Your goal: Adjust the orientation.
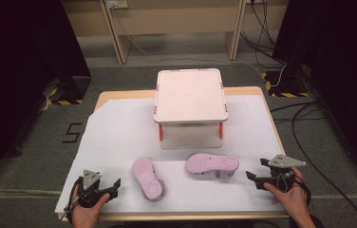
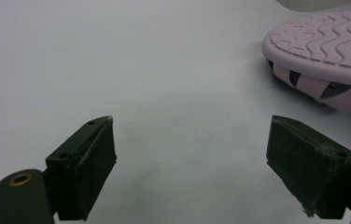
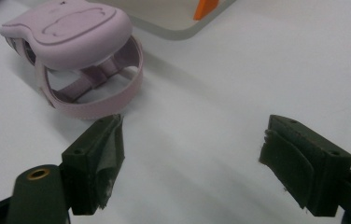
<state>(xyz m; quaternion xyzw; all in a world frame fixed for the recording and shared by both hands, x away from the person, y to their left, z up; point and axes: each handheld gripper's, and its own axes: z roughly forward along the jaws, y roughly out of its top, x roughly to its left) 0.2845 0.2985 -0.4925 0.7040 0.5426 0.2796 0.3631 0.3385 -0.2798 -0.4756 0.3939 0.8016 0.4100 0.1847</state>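
Two pink sandals lie sole-up on the white sheet. One sandal (image 1: 147, 178) lies near the front, just right of my left gripper (image 1: 115, 185); its wavy sole (image 2: 325, 46) fills the upper right of the left gripper view. The other sandal (image 1: 212, 165) lies to its right, with its heel strap (image 3: 100, 98) close in front of my right gripper (image 1: 254, 180). My left gripper (image 2: 190, 168) is open over bare sheet. My right gripper (image 3: 190, 163) is open too, nothing between its jaws.
A small two-tier white rack (image 1: 190, 95) with orange posts (image 1: 160, 131) stands at the back middle of the table. The white sheet (image 1: 119, 133) covers most of the wooden tabletop. Cables (image 1: 309, 133) trail on the floor at the right.
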